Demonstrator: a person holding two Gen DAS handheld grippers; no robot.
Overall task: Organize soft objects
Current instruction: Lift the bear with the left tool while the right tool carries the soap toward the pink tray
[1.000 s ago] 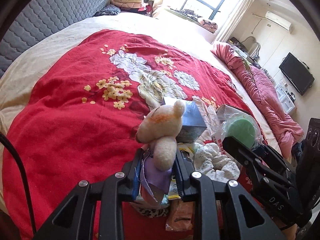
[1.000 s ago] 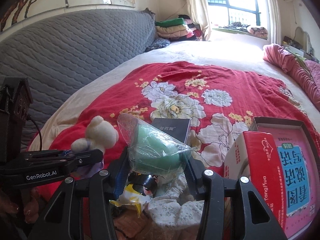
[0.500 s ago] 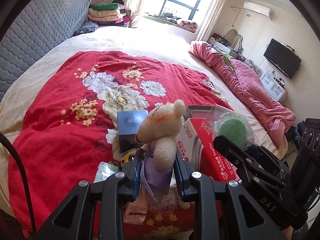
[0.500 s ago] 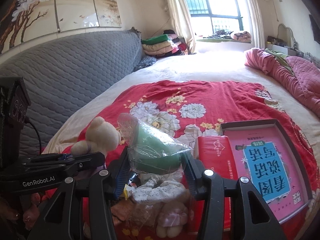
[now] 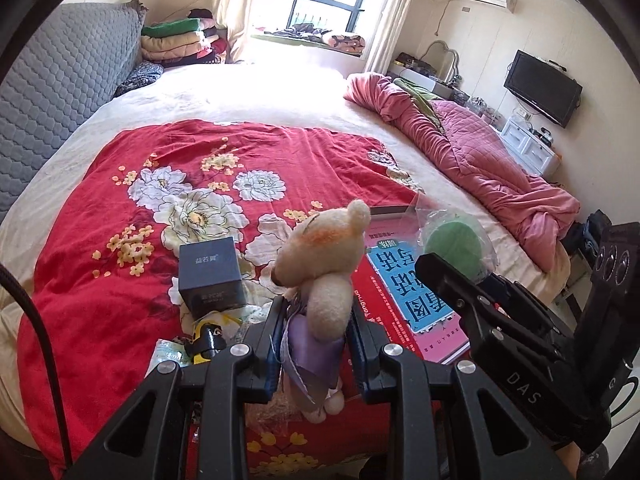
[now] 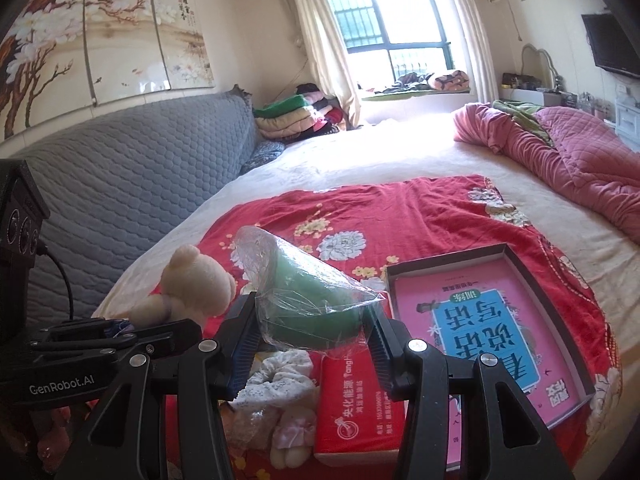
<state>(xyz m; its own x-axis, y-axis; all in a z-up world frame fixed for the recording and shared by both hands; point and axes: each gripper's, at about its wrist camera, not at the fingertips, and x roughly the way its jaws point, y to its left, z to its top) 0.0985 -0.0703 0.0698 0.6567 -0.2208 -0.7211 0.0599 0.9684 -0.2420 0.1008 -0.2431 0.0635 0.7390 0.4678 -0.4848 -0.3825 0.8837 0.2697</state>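
My left gripper [image 5: 314, 334] is shut on a cream plush bear [image 5: 324, 256] in a purple dress, held upright above the red floral blanket [image 5: 120, 240]. The same bear [image 6: 196, 284] shows at the left of the right wrist view, with the left gripper [image 6: 120, 332] under it. My right gripper [image 6: 310, 328] is shut on a green round soft thing in a clear plastic bag [image 6: 308, 300]. That bagged green thing [image 5: 454, 246] also appears at the right of the left wrist view, above the right gripper [image 5: 460, 280]. Both held things hang over a pile of small soft items [image 6: 280, 384].
An open box with a pink and blue book [image 6: 492, 328] lies on the blanket beside a red packet [image 6: 352, 408]. A dark cube box [image 5: 210, 276] sits left of the bear. A pink quilt [image 5: 480, 164], folded blankets [image 6: 296, 116] and a grey headboard [image 6: 120, 200] ring the bed.
Both grippers have risen and pulled back from the pile, each keeping its grip. The book box and the far side of the room have come into view.
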